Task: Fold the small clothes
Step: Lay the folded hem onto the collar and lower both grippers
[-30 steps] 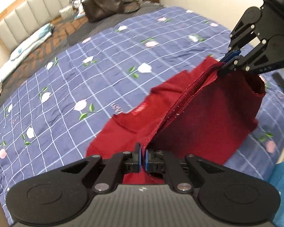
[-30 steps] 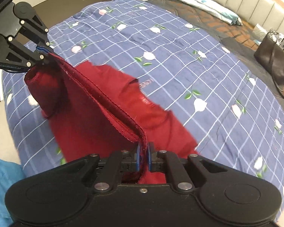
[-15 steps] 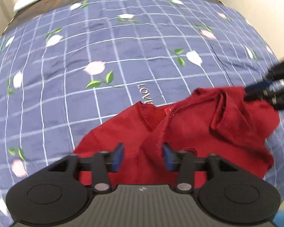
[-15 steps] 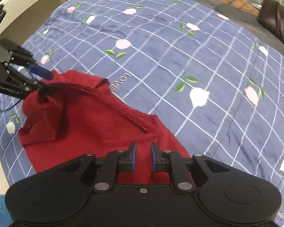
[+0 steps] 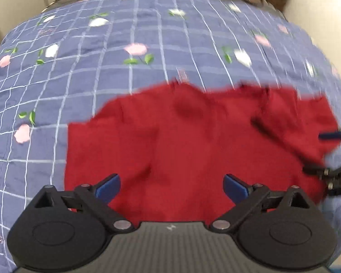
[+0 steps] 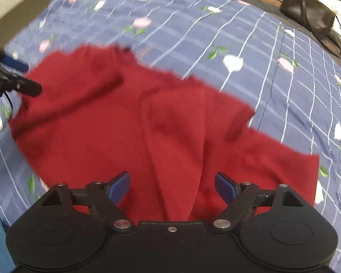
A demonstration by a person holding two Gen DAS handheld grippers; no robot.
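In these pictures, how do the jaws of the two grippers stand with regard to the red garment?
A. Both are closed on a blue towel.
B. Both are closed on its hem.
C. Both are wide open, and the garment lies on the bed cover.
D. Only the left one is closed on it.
C: the left gripper and the right gripper both show jaws spread wide with nothing between them, while the red garment lies on the checked bed cover.

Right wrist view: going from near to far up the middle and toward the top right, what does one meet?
Right gripper, open → red garment lying on the bed → blue checked floral quilt → dark handbag.
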